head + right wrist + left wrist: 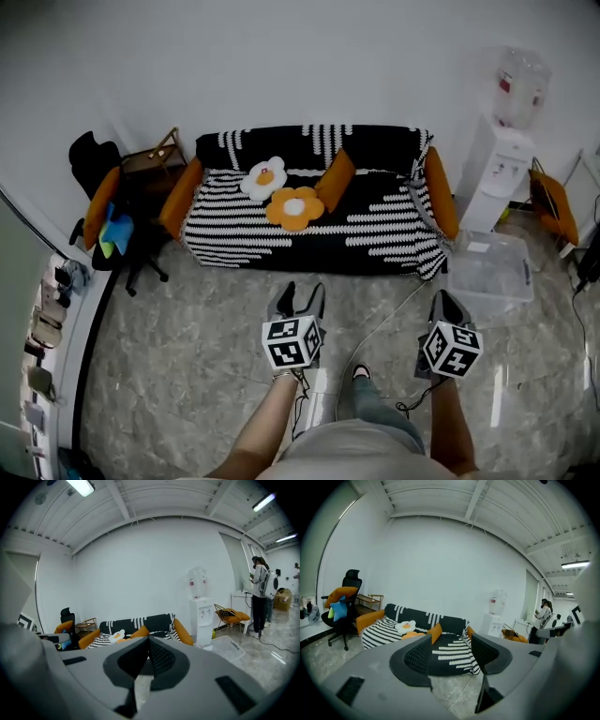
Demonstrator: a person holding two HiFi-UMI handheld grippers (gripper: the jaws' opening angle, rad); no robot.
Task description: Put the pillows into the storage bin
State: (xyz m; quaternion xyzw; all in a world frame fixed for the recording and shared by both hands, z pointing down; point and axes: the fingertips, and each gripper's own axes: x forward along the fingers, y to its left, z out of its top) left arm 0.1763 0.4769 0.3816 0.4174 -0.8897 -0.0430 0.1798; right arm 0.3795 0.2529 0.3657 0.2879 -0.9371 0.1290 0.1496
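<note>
Grey marbled floor [187,319] in the head view fronts a black-and-white striped sofa [375,225]. On it lie a white flower-shaped pillow [264,177], an orange flower-shaped pillow [294,207] and an orange square pillow [335,180] — the clear plastic storage bin [511,281] stands beside the sofa.

Left gripper view: the left gripper [451,641] is released, its jaws apart and holding nothing.

Right gripper view: the right gripper [149,644] is clenched — tips together, empty.

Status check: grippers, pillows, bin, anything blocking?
Left gripper open, empty; right gripper shut, empty. Pillows on sofa, none picked up yet. Bin on floor right of sofa. Cable on floor ahead.
</note>
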